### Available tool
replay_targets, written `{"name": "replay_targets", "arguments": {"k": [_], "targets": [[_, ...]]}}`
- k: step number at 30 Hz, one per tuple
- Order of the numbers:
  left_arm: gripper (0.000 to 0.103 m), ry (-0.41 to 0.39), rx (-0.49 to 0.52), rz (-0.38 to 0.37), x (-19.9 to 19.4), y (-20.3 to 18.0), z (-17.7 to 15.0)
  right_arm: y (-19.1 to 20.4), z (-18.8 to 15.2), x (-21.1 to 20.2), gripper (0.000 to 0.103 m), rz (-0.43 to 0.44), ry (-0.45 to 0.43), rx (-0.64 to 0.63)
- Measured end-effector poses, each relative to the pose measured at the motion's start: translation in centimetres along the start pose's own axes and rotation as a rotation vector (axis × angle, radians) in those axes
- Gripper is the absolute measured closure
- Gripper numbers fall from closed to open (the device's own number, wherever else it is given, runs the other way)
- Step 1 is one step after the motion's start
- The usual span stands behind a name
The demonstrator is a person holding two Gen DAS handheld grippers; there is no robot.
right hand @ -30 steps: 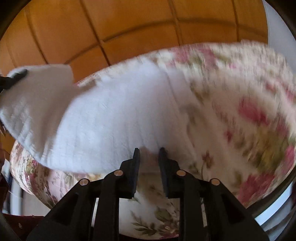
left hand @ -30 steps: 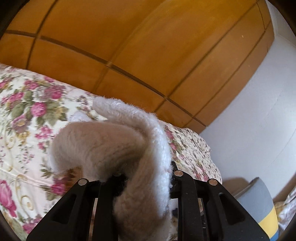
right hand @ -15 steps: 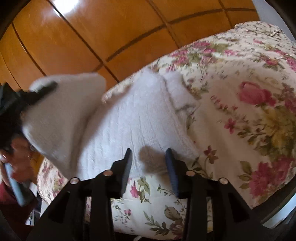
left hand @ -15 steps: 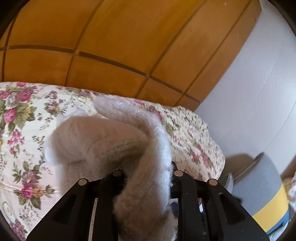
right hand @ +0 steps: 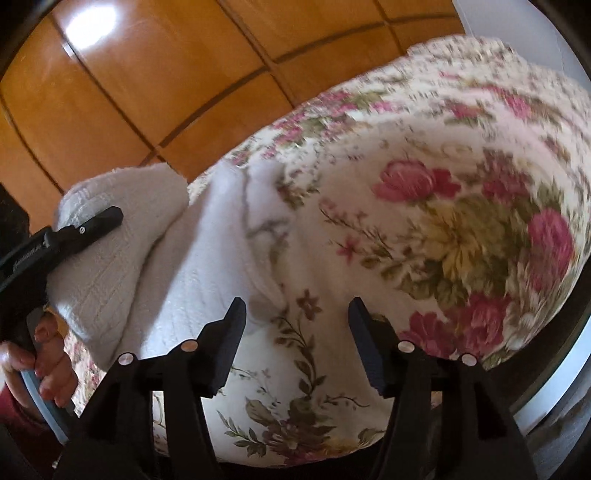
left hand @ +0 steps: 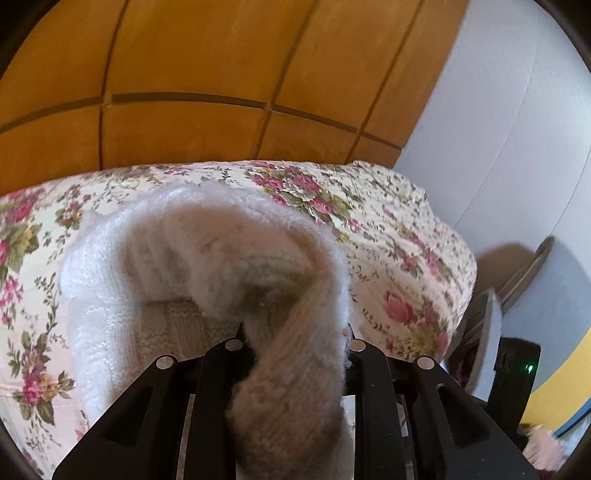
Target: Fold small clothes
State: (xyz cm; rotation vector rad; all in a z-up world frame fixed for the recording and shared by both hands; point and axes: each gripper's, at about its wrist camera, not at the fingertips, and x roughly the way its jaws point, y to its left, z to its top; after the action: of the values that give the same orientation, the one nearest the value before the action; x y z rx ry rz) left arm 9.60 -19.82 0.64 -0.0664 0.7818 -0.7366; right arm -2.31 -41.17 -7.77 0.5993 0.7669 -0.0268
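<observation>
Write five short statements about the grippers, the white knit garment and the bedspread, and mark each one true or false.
1. The left gripper is clamped on the white knit garment. True.
2. The right gripper grips the garment. False: its jaws have just been opening, with nothing between them.
3. The bedspread is plain blue. False: it is floral.
4. The whole garment lies flat. False: one end is lifted.
5. Wooden panels stand behind the bed. True.

Daylight is bright and warm in both views. A white glare patch sits on the wood panel point(right hand: 88, 26) at upper left. The bedspread point(right hand: 461, 206) smears with motion blur toward the right. Fisheye bending curves panel seams; corners vignette black.
</observation>
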Motion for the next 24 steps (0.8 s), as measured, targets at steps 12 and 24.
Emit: {"name": "replay_targets", "arguments": {"k": [12,24], "targets": [[0.035,0.078,0.261,0.008,4.3,-5.3,-2.5,-0.3,-0.5,0.4,0.042,0.021,0.003,-0.040],[0.018,-0.318,-0.027,0.044,-6.7,2.5,-2.3,1.9,-1.8,0.2,0.034,-0.067,-0.006,-0.191]]}}
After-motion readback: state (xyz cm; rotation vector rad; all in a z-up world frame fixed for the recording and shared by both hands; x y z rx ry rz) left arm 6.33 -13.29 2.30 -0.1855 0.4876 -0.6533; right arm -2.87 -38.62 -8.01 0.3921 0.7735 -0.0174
